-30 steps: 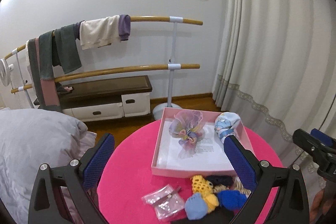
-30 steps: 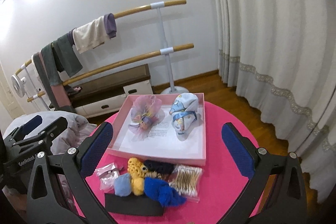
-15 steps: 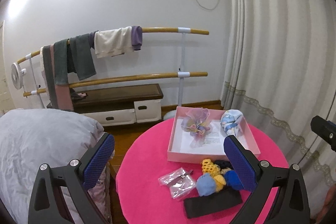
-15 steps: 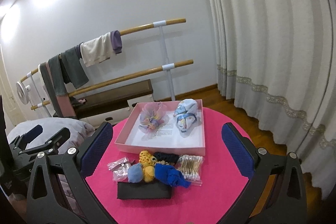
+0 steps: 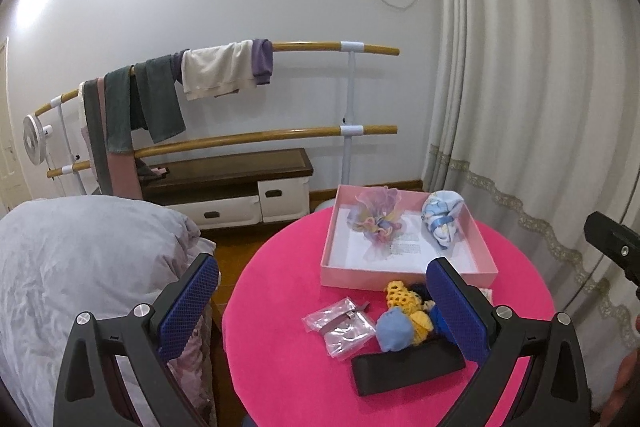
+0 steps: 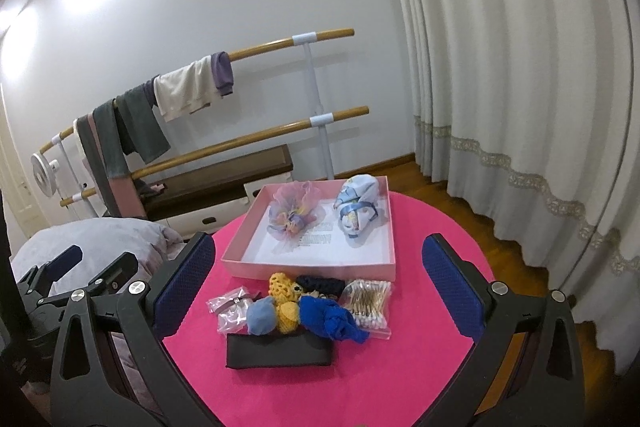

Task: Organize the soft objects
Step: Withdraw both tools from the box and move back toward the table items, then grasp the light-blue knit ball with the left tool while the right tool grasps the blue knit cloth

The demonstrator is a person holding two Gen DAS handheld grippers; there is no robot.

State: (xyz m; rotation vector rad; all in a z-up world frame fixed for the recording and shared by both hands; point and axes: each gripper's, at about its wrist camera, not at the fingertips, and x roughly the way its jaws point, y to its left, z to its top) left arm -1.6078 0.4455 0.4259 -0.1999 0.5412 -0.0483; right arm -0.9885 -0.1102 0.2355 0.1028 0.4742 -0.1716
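A pink box (image 6: pixel 312 264) (image 5: pixel 404 277) stands on the round pink table (image 6: pixel 420 359) (image 5: pixel 280 347). It holds a pastel organza bundle (image 6: pixel 294 213) (image 5: pixel 378 221) and a blue-and-white cloth bundle (image 6: pixel 358 207) (image 5: pixel 442 217). In front of the box lies a heap: yellow crochet piece (image 6: pixel 282 291), light blue ball (image 6: pixel 262 315) (image 5: pixel 394 329), dark blue knit (image 6: pixel 334 319), a dark piece (image 6: pixel 322 283) and a black band (image 6: pixel 280 351) (image 5: pixel 408 365). My left gripper (image 5: pixel 320 311) and right gripper (image 6: pixel 318 291) are both open and empty, held back above the table's near side.
A bag of cotton swabs (image 6: pixel 370 301) and a clear plastic packet (image 6: pixel 232 311) (image 5: pixel 344 325) lie by the heap. A grey duvet (image 5: pixel 80 267) is to the left, a ballet barre with hung clothes (image 5: pixel 224 71) behind, curtains (image 6: pixel 520 87) to the right.
Both grippers have pulled back and up from the table, so the box and heap look smaller and farther. Nothing on the table has moved.
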